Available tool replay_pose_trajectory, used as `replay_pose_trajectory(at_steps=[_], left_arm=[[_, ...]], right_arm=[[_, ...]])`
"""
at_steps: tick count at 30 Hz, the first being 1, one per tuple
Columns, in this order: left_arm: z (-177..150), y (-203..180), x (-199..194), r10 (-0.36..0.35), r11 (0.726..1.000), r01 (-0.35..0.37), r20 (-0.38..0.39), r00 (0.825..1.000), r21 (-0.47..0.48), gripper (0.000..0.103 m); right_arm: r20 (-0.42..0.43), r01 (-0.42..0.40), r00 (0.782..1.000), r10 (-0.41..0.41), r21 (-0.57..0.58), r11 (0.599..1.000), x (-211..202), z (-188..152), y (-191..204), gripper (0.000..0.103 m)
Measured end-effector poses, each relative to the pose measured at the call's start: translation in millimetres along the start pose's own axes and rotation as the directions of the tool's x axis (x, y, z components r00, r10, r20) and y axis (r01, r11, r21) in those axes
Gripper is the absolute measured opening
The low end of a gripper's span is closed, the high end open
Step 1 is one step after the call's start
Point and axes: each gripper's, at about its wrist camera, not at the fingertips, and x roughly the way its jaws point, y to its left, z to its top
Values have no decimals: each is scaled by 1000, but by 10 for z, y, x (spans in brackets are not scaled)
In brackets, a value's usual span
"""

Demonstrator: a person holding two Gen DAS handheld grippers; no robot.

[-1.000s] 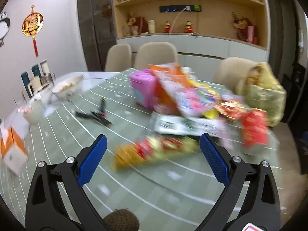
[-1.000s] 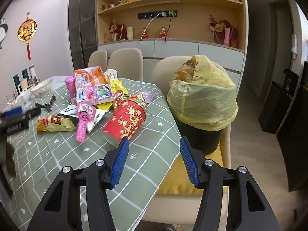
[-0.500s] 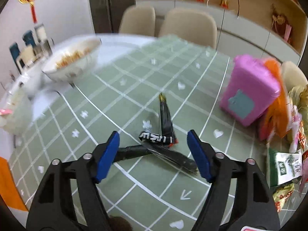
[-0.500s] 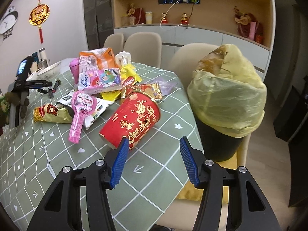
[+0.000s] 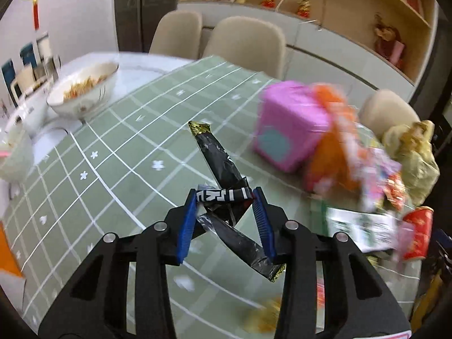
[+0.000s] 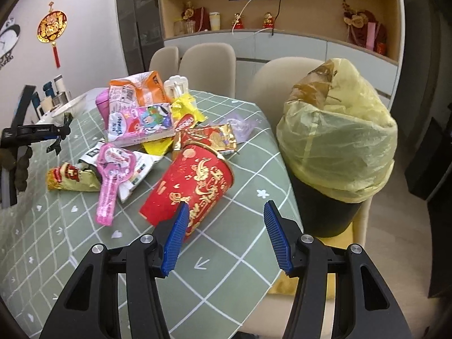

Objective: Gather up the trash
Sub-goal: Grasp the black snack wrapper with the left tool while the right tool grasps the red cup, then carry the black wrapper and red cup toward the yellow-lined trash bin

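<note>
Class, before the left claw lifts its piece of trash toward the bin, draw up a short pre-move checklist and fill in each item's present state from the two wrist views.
1. Crumpled black foil wrappers lie between the left claw pads: ok.
2. Left claw firmly clamped: not ok, its jaws are closing.
3. All the black wrappers caught in the grip: cannot tell; one strip pokes out ahead.
4. Right claw open and empty: ok.
5. Red paper cup lying tipped, just ahead of the right claw: ok.
6. Room left in the yellow-lined black bin: not ok, heaped full.
</note>
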Motion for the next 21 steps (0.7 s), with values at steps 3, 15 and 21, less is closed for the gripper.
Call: replay_pose_trajectory(at_steps=[3, 15, 21], left_arm=[[-140, -379, -321, -45, 999, 45, 6, 999, 13, 38], [-532, -1175, -573, -147, 987, 147, -9, 989, 60, 40], [-732, -1373, -618, -181, 981, 183, -49, 982, 57, 40]], right_arm=[[-7, -29, 1000, 29, 34, 999, -2, 13, 5, 52], [-30, -67, 997, 71, 98, 993, 387, 287, 167, 52], [-45, -58, 997, 57, -4, 998, 466, 331, 313, 53]])
